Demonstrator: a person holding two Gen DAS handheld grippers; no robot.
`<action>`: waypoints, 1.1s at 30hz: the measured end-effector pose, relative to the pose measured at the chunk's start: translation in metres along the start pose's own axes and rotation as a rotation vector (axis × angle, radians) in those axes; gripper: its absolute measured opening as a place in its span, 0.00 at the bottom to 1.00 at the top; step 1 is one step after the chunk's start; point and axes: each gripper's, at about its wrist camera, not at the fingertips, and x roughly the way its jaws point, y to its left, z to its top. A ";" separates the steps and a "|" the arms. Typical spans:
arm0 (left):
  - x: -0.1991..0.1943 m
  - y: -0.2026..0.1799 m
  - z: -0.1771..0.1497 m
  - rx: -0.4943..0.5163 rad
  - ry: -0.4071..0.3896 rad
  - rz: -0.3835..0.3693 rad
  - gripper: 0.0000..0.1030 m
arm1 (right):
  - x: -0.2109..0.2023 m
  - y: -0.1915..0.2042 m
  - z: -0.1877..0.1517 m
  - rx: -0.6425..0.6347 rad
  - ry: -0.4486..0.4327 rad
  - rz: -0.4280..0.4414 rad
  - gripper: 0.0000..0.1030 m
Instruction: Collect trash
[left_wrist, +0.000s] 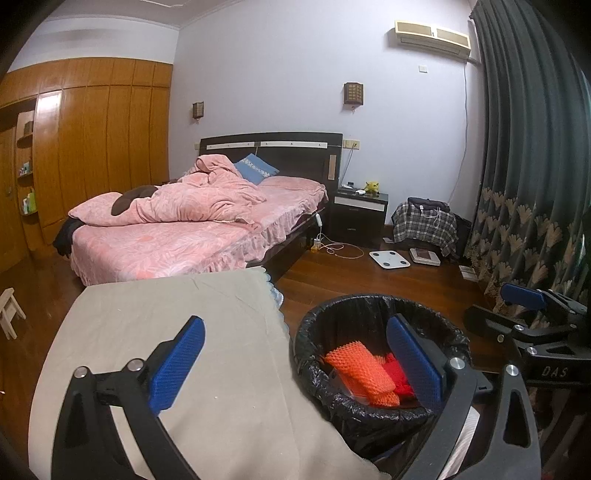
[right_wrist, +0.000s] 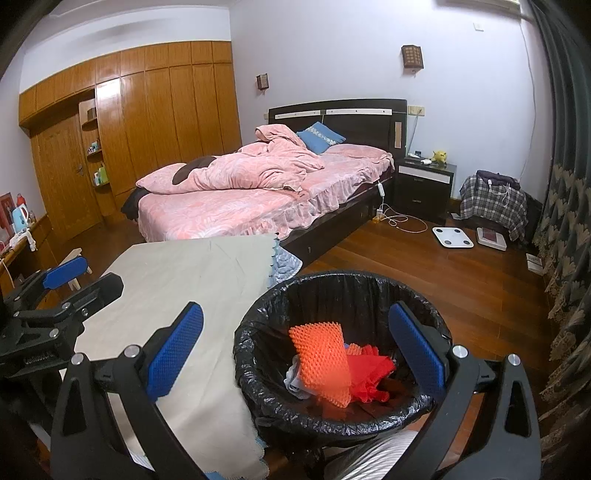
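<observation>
A round bin with a black liner (left_wrist: 373, 310) (right_wrist: 343, 284) stands on the floor beside a table under a beige cloth (left_wrist: 166, 332) (right_wrist: 184, 273). Inside lie an orange foam net (left_wrist: 360, 371) (right_wrist: 321, 363) and red netting (left_wrist: 400, 374) (right_wrist: 369, 373). My left gripper (left_wrist: 295, 365) is open and empty, straddling the table edge and the bin's near rim. My right gripper (right_wrist: 299, 350) is open and empty too, held above the bin. Each gripper shows at the edge of the other's view: the right gripper (left_wrist: 524, 299) to the right, the left gripper (right_wrist: 66, 271) to the left.
A bed with pink bedding (left_wrist: 192, 221) (right_wrist: 258, 192) fills the middle of the room. A dark nightstand (right_wrist: 424, 184), a white scale (right_wrist: 452, 237) and a cable (right_wrist: 402, 221) are on the wooden floor. Dark curtains (left_wrist: 535, 147) hang at the right; a small stool (left_wrist: 9, 310) stands left.
</observation>
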 end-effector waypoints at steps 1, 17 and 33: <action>-0.001 0.000 0.000 0.000 -0.001 0.001 0.94 | 0.000 0.000 0.000 0.001 0.000 0.000 0.95; -0.001 0.004 0.001 0.002 0.003 0.006 0.94 | 0.000 0.001 0.000 0.000 0.001 0.000 0.95; -0.001 0.004 0.002 0.004 0.003 0.008 0.94 | 0.000 0.003 0.000 0.002 0.002 0.001 0.95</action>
